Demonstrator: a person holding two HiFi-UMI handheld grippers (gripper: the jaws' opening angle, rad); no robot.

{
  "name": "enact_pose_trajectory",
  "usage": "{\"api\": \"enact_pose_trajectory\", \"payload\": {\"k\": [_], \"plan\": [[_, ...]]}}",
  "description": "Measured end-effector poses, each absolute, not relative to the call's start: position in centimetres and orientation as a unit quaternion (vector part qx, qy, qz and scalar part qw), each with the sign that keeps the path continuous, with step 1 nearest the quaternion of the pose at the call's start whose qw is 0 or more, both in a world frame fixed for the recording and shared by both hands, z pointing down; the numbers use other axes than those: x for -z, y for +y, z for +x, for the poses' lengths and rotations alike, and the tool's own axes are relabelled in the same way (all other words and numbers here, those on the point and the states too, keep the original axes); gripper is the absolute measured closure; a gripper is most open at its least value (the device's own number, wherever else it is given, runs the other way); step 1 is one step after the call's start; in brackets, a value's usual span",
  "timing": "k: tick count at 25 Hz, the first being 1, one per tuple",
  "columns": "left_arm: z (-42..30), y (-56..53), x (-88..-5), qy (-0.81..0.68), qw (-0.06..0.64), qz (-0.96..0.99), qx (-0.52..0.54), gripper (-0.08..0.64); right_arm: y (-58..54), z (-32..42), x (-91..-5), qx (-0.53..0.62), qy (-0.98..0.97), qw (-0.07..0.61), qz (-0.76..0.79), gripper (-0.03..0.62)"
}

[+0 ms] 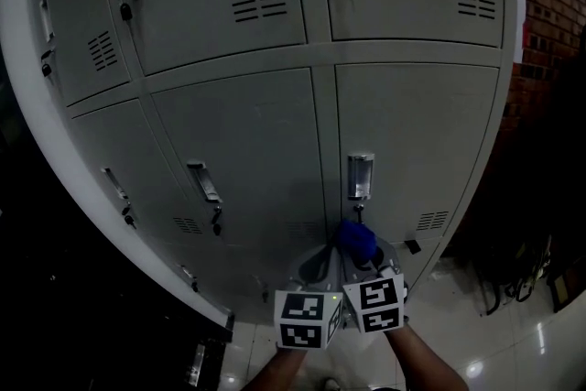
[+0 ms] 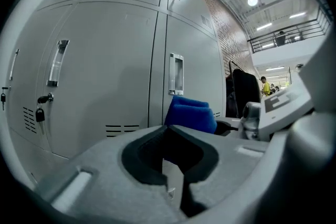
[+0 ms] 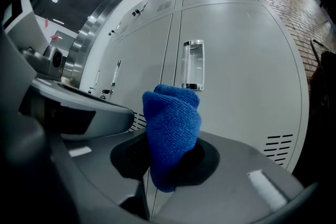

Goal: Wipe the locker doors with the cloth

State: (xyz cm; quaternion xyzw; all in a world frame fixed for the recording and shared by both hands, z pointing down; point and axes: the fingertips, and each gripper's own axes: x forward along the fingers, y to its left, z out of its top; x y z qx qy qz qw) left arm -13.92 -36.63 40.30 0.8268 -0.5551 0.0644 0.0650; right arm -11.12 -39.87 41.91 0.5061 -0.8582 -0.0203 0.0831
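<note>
The right gripper (image 3: pixel 167 168) clamped the evidently soft, light cloth (image 3: pixel 172 123) at its folded base, bunched end facing the locker door (image 3: pixel 241 76); the left gripper (image 2: pixel 170 162) sat closed, empty.

- On my far right stands a red brick wall (image 1: pixel 552 9).
- Near me, low on the right, the pale floor (image 1: pixel 540 345) shines.
- Far right, I see a balcony railing (image 2: pixel 286 36) under bright ceiling lights (image 2: pixel 252 1).
- A person in yellow (image 2: pixel 266 86) stands beyond a black shape (image 2: pixel 242 87) I cannot identify.
- On the far left rises a steel column (image 3: pixel 97 29).
</note>
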Motion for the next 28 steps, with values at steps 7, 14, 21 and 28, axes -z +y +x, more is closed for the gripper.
{"api": "enact_pose_trajectory", "payload": {"k": [7,14,21,28], "plan": [[-12.6,-37.5,-40.0,-0.561,0.064,0.824,-0.057,0.56,-39.8,-8.9,-41.6,0.02,-0.861,0.07,0.503,0.509],[-9.5,-37.4,-39.4,-0.566,0.061,0.82,-0.055,0.56,-40.2,-4.0,-41.3,0.021,-0.854,0.077,0.514,0.509],[-6.4,-37.6,-38.9,-0.567,0.057,0.82,-0.052,0.56,-40.9,1.6,-41.6,0.014,-0.839,0.082,0.537,0.508],[-3.6,-38.0,-38.7,-0.564,0.056,0.822,-0.049,0.56,-41.4,6.6,-41.7,0.013,-0.826,0.089,0.557,0.508]]}}
